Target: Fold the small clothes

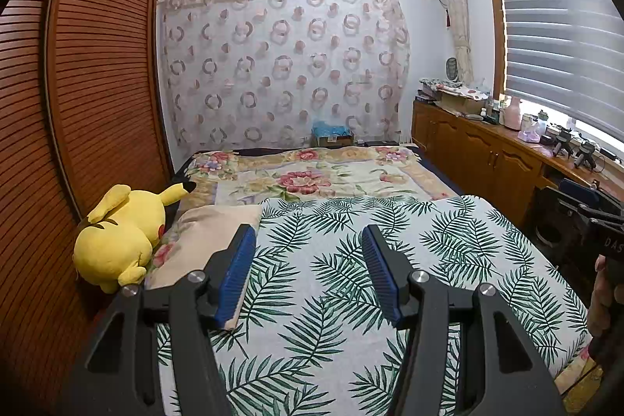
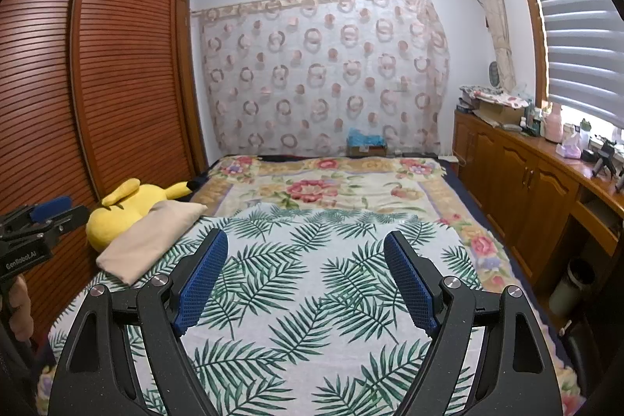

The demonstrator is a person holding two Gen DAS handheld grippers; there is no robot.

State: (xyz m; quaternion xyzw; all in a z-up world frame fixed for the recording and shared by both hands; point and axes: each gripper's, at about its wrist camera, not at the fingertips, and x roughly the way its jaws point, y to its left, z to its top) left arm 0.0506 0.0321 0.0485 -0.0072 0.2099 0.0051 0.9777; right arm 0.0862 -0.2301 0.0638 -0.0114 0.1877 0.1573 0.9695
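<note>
A folded beige garment (image 1: 202,240) lies at the left side of the bed on a leaf-print sheet (image 1: 331,260), next to a yellow plush toy. It also shows in the right wrist view (image 2: 152,240). My left gripper (image 1: 308,236) is open and empty, held above the sheet, its left finger just right of the beige garment. My right gripper (image 2: 306,240) is open and empty above the middle of the leaf-print sheet (image 2: 312,279). The right gripper shows at the right edge of the left wrist view (image 1: 600,221); the left gripper shows at the left edge of the right wrist view (image 2: 43,221).
A yellow plush toy (image 1: 117,236) lies against the wooden louvred wardrobe (image 1: 78,104) on the left. A floral blanket (image 1: 312,174) covers the far bed. A wooden cabinet (image 2: 526,174) with bottles and clutter runs along the right under the window. A patterned curtain (image 2: 323,77) hangs behind.
</note>
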